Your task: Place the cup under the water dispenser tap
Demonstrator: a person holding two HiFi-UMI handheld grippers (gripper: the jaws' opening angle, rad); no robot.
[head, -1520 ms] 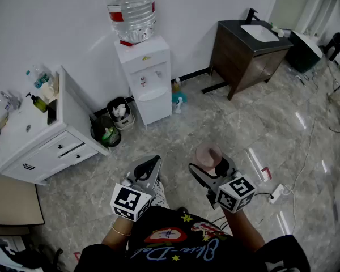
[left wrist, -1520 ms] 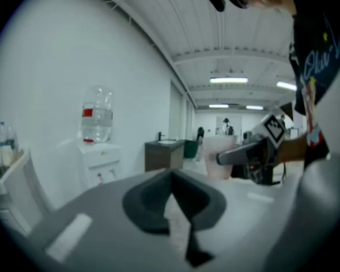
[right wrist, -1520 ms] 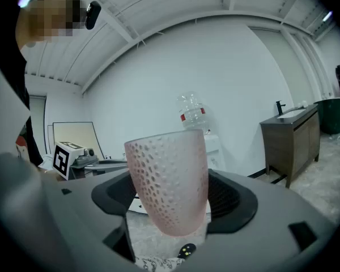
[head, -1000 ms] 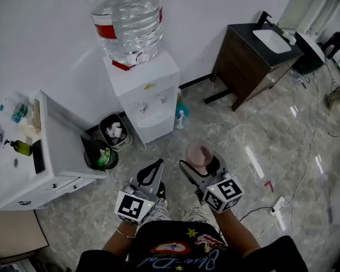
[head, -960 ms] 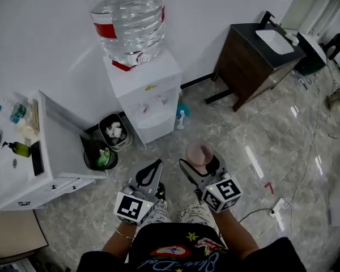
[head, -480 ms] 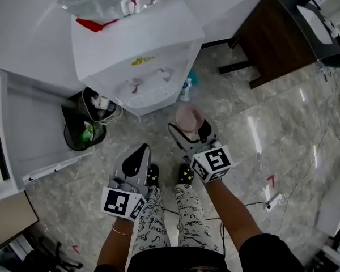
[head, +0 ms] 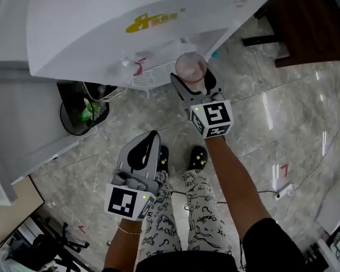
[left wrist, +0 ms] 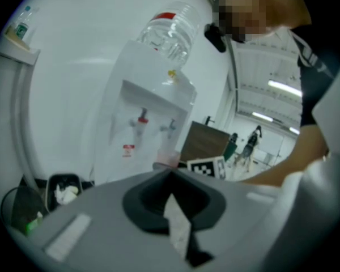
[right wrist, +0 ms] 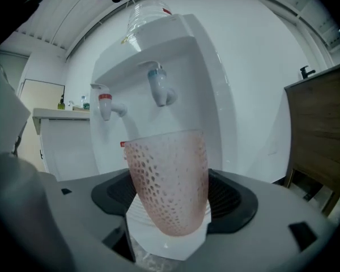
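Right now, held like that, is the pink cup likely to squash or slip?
The pink cup looks thin and translucent, so probably light and squashable. It tapers toward the base, where the right gripper clamps it, so it could slip or tilt.

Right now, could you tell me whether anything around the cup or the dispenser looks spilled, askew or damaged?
Nothing stands out. The pink cup sits roughly upright in the right tongs, in front of the taps of the dispenser, with no spill visible. The left tongs are shut and empty, held lower.
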